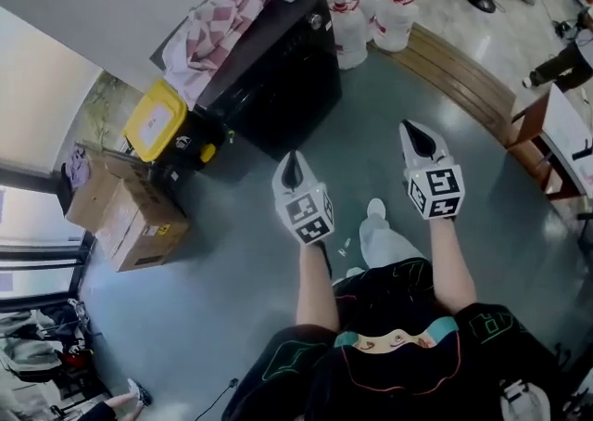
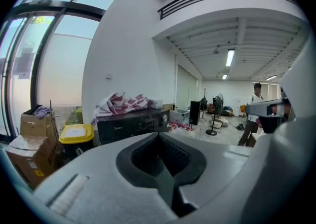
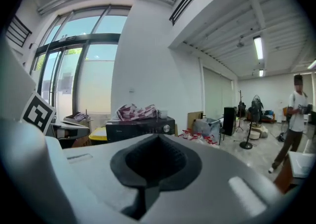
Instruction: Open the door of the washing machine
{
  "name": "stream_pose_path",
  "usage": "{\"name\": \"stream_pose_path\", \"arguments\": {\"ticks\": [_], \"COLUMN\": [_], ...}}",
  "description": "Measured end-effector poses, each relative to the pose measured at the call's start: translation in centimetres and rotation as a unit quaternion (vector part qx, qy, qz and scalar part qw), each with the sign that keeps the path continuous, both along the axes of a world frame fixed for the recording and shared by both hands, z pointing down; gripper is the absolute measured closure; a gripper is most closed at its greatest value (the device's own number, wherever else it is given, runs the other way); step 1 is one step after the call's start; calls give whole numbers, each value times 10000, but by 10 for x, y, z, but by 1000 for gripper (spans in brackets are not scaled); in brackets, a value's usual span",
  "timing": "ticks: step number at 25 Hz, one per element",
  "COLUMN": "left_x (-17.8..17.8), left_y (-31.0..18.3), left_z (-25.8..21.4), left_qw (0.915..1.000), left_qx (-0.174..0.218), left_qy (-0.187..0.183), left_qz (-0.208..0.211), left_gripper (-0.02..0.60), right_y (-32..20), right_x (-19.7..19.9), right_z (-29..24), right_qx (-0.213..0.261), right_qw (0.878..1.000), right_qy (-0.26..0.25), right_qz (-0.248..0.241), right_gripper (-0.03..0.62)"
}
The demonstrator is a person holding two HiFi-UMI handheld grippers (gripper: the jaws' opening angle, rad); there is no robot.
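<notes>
The washing machine (image 1: 278, 85) is a black box standing on the floor against the white wall, with a red-and-white checked cloth (image 1: 218, 25) heaped on its top. Its door is not visible as open in any view. My left gripper (image 1: 294, 164) hovers over the floor a short way in front of the machine, jaws shut and empty. My right gripper (image 1: 419, 136) is level with it further right, also shut and empty. The machine (image 2: 131, 124) appears beyond the closed tips of the left gripper (image 2: 159, 135), and the machine (image 3: 140, 128) also sits past the right gripper (image 3: 158, 137).
A yellow-lidded bin (image 1: 157, 118) and cardboard boxes (image 1: 130, 210) stand left of the machine. Several water jugs (image 1: 371, 11) sit to its right, beside a low wooden platform (image 1: 463, 76). A person (image 3: 295, 114) stands far off at the right. My white shoe (image 1: 375, 210) is on the grey floor.
</notes>
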State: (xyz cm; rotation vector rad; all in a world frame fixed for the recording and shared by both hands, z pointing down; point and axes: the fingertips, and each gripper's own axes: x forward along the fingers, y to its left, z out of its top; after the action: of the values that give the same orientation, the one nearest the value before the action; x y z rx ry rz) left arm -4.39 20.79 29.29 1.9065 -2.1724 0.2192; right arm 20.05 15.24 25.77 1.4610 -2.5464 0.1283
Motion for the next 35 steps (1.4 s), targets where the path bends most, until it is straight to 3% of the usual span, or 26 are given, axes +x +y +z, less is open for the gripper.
{"name": "stream_pose_path", "arguments": {"ticks": [5, 12, 20, 30, 35], "left_x": [17, 21, -7, -21, -28], "left_y": [-72, -154, -208, -329, -372], "left_z": [21, -3, -24, 14, 49], "left_qw": [9994, 9997, 9991, 9999, 9987], "left_qx": [-323, -73, 186, -97, -464], "left_qy": [-17, -209, -330, -91, 57], "left_qz": [146, 32, -208, 80, 225], "left_gripper": [571, 571, 571, 571, 571], "right_y": [-74, -169, -231, -334, -379], "right_x": [24, 20, -8, -13, -52], "right_z": [23, 12, 3, 23, 47], "right_qx": [-376, -254, -159, -353, -695], "right_qw": [9989, 9988, 9979, 9985, 9973], "right_qy": [-136, -424, -593, -421, -223], "right_qz": [233, 45, -215, 88, -124], "right_gripper": [591, 591, 591, 591, 591]}}
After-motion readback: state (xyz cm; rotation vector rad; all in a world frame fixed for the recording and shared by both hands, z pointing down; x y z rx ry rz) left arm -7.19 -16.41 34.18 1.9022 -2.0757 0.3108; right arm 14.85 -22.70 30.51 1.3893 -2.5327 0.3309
